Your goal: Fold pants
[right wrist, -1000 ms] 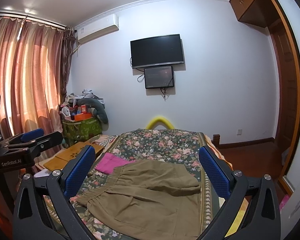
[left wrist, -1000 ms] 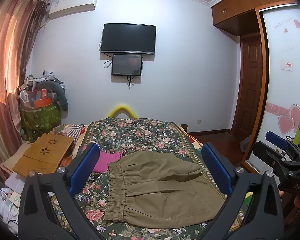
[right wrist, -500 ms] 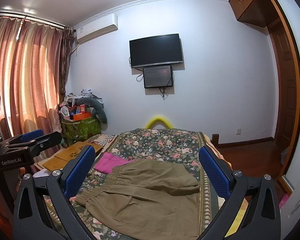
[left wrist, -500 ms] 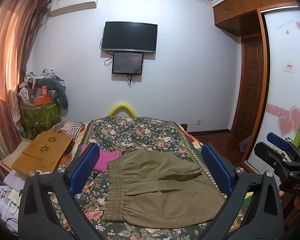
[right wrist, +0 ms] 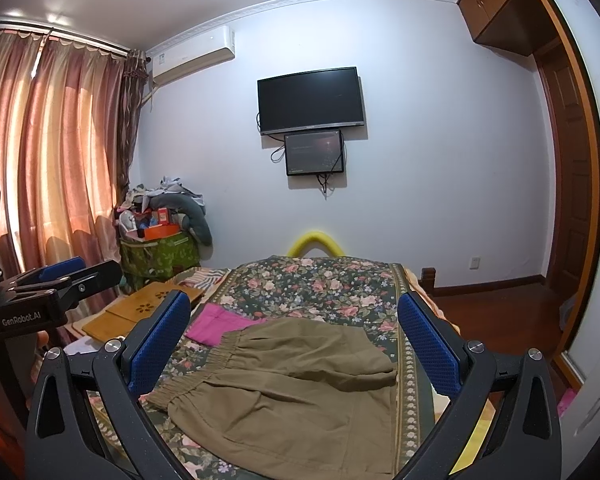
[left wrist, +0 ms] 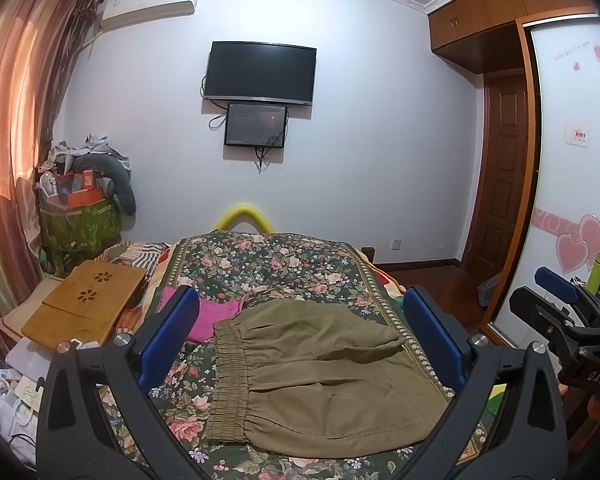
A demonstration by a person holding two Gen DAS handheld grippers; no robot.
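Left wrist and right wrist views: olive pants on floral bed, both grippers raised and empty

Left wrist view. Left gripper [left wrist: 302, 338]: blue-padded fingers [left wrist: 171, 336] spread wide, nothing between them, held above the near end of the bed, apart from the cloth.

Pants [left wrist: 324, 372]: olive-brown, lying folded on the floral bedspread [left wrist: 268, 258], elastic waistband to the left, legs doubled over to the right; upper layer creased, reaching the right border of the spread.

Pink garment [left wrist: 212, 314]: flat on the spread, far-left of the pants, its edge tucked under the waistband corner.

Wooden lap tray [left wrist: 86, 304]: left of the bed, two flower-shaped cut-outs.

Green storage bag [left wrist: 78, 224]: far left corner, heaped with boxes and clothes.

Curtain [left wrist: 8, 120]: pink, along the left edge.

Television [left wrist: 260, 72]: dark, on the far wall, a smaller screen [left wrist: 256, 125] just below; air conditioner [left wrist: 150, 2] high to the left.

Wardrobe door [left wrist: 576, 160]: right side, with heart stickers.

Right gripper [left wrist: 560, 300]: seen at the right edge, its opening cannot be judged from this side.

Right wrist view. Right gripper [right wrist: 294, 344]: fingers spread wide, holding nothing, above the near end of the bed. Pants [right wrist: 296, 384] lie between and below the two fingers, not touched. Left gripper [right wrist: 60, 276] shows at the left edge, near the curtain [right wrist: 52, 152].
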